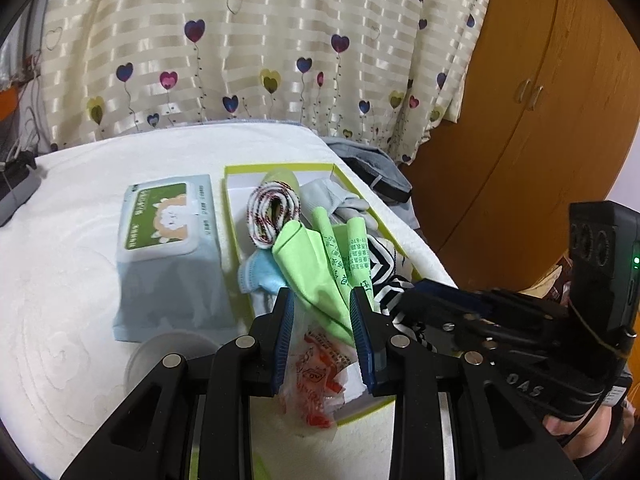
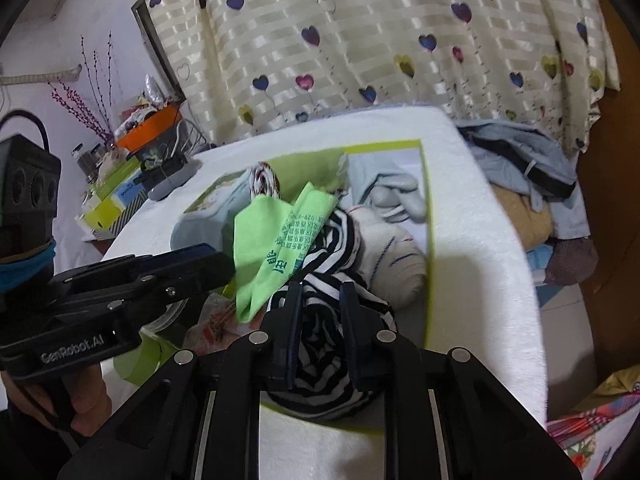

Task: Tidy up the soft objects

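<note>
A shallow box with a lime-green rim (image 1: pixel 280 167) (image 2: pixel 426 184) lies on a white towel-covered table. It holds soft things: a green printed cloth (image 1: pixel 320 256) (image 2: pixel 276 236), a red-and-white striped roll (image 1: pixel 268 216), a blue mask (image 1: pixel 260 276), grey gloves (image 1: pixel 340 200) (image 2: pixel 396 196), a black-and-white striped cloth (image 1: pixel 384 264) (image 2: pixel 332 248) and a pale sock (image 2: pixel 396 260). My left gripper (image 1: pixel 322 300) is open around the green cloth and an orange-printed plastic packet (image 1: pixel 320 372). My right gripper (image 2: pixel 320 288) has its jaws closed on the striped cloth.
A pack of wet wipes (image 1: pixel 164 240) lies left of the box, with a round clear lid (image 1: pixel 168 356) near it. A heart-patterned curtain (image 1: pixel 256 48) hangs behind. A clothes pile (image 2: pixel 532 176) and a wooden cupboard (image 1: pixel 532 120) stand to the right, cluttered shelves (image 2: pixel 132 152) to the left.
</note>
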